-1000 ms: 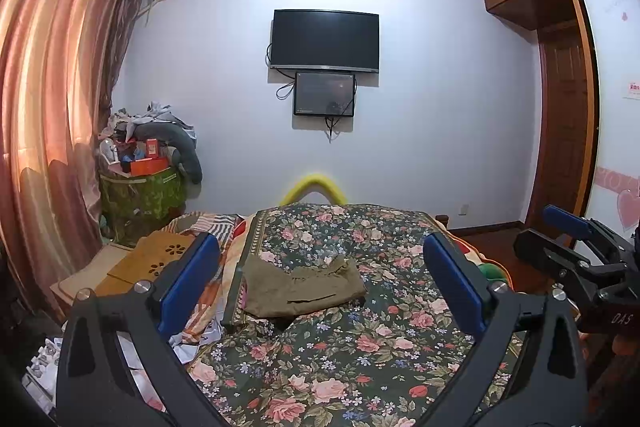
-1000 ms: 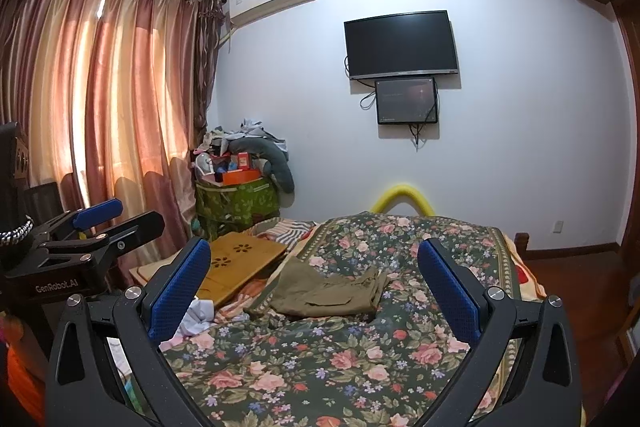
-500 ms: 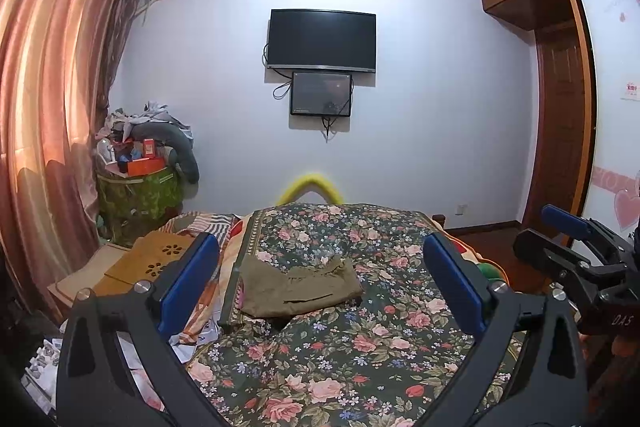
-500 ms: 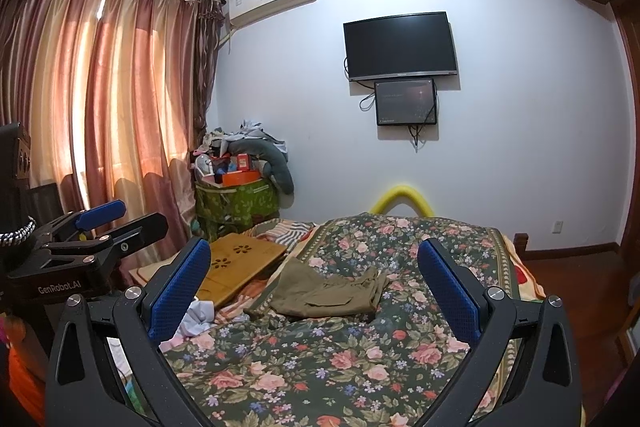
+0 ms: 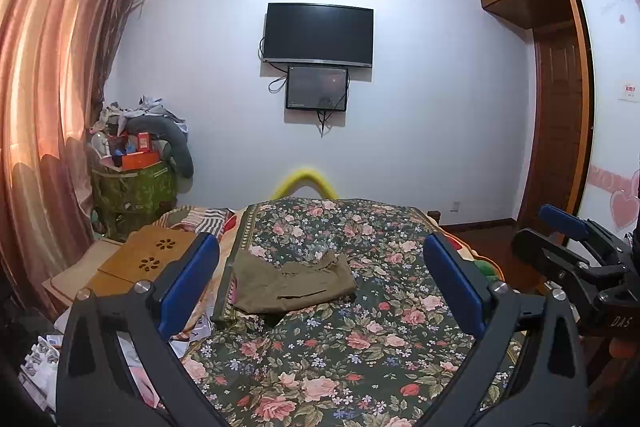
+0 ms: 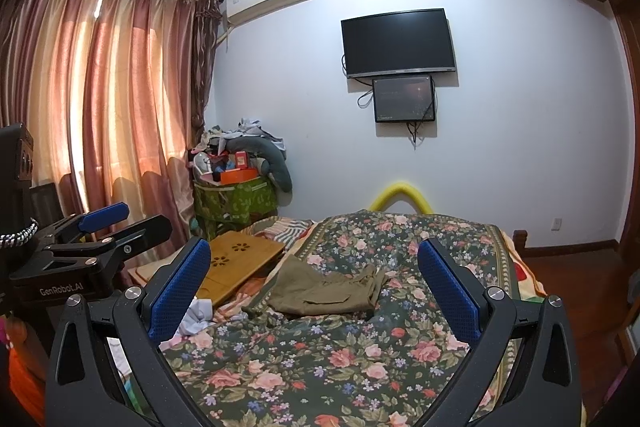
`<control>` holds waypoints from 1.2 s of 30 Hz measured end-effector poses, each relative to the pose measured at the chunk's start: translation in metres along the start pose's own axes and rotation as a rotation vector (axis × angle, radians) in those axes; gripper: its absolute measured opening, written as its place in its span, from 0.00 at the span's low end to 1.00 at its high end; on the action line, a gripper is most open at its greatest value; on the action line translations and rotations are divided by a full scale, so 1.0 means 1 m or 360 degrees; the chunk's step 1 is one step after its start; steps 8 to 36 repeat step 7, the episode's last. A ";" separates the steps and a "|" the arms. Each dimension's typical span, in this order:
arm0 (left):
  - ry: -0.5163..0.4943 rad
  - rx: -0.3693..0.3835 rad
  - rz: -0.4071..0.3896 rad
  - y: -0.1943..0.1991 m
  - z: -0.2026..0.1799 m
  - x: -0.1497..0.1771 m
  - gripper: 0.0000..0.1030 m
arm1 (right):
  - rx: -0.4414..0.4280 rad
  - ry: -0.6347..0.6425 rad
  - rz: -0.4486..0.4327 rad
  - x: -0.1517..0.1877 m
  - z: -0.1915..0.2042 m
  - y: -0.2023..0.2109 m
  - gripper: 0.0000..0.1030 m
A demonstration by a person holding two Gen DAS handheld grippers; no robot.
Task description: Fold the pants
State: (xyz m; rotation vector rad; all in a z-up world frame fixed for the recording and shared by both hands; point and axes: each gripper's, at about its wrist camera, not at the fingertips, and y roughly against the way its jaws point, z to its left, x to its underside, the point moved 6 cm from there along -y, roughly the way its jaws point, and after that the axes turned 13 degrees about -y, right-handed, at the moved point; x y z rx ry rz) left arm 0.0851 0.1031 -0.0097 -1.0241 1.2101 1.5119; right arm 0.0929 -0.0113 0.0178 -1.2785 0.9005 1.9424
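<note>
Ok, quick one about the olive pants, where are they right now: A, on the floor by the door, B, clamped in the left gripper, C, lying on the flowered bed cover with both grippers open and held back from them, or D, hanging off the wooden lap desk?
C: the olive pants lie bunched on the flowered bed cover, with the left gripper and right gripper both open, touching nothing.

- The right claw (image 6: pixel 314 287) hangs above the bed (image 6: pixel 340 359), its blue-padded fingers (image 6: pixel 180 291) spread wide with nothing between them.
- Olive pants (image 6: pixel 320 291) lie folded into a compact bundle on the floral bedspread, well ahead of the claw.
- The left claw (image 6: pixel 120 223) shows at the left edge, beside a wooden lap tray (image 6: pixel 240 259).
</note>
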 end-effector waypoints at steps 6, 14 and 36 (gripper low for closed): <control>0.0010 0.0015 0.0037 -0.010 0.000 0.003 1.00 | 0.0006 -0.0005 0.0016 0.002 -0.002 -0.005 1.00; 0.0013 0.0015 0.0042 -0.012 0.001 0.004 1.00 | 0.0007 -0.0006 0.0019 0.002 -0.003 -0.006 1.00; 0.0013 0.0015 0.0042 -0.012 0.001 0.004 1.00 | 0.0007 -0.0006 0.0019 0.002 -0.003 -0.006 1.00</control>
